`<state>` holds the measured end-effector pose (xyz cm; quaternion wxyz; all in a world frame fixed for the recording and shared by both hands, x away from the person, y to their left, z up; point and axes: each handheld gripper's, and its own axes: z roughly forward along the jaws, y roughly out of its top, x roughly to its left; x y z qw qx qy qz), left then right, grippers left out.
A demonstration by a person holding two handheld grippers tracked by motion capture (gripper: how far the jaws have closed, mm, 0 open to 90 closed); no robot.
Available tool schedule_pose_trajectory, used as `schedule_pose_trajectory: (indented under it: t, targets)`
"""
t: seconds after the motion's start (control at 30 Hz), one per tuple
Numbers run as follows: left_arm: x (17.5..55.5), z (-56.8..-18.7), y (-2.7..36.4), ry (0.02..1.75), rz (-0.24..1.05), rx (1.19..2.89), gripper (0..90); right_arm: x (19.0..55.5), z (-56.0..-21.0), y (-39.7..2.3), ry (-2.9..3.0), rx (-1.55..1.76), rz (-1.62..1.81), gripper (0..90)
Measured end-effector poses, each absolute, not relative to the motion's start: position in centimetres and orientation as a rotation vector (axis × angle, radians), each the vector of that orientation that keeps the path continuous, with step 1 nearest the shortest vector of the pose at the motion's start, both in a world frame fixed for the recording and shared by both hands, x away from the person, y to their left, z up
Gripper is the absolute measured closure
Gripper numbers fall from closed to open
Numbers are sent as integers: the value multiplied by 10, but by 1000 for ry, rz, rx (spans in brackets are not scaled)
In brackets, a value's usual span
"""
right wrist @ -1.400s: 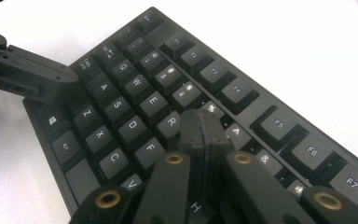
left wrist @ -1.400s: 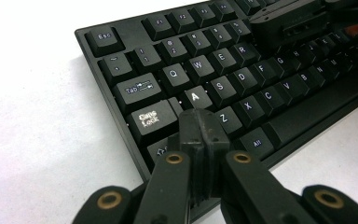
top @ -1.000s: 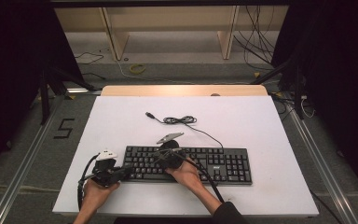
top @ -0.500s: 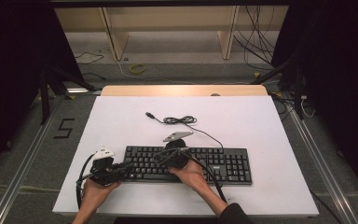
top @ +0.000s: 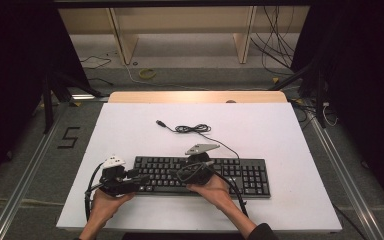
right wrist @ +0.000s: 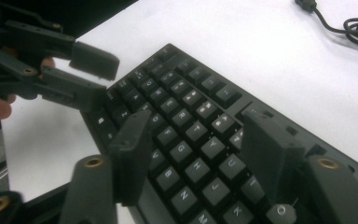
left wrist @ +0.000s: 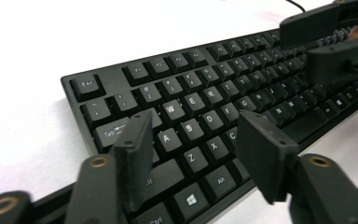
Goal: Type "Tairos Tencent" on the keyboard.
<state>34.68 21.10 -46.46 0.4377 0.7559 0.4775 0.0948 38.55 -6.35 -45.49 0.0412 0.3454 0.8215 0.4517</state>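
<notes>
While the high view shows the keyboard (top: 202,175) low on the white desk (top: 280,135), cable (top: 192,129) coiled behind, the left gripper (left wrist: 193,149) and right gripper (right wrist: 193,149) views show jaws just opened, released above its keys.

Black keyboard (top: 200,176) with white legends lies on a white table (top: 280,135), whose far edge is light wood. Its cable (top: 192,129) is black. Both grippers (left wrist: 196,154) (right wrist: 193,156) have black jaws with brass-coloured rivets.
</notes>
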Motion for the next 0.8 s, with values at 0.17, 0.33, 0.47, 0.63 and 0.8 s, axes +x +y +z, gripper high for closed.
schedule_pose_trajectory:
  t: [0.17,0.33,0.47,0.63,0.8]
  targets:
    - [351,-462,206,1179,232,1876,401,380,-456,-71,2514,1054,1391,386]
    - [354,-460,204,1176,244,1875,420,377,-457,-77,2511,1059,1400,364]
    - [358,-460,204,1185,248,1874,508,374,-456,-81,2509,1057,1412,355]
    - [363,-460,200,1172,246,1897,640,371,-457,-86,2504,1051,1418,343]
    - [367,-460,196,1156,240,1915,747,368,-458,-89,2507,1050,1420,326]
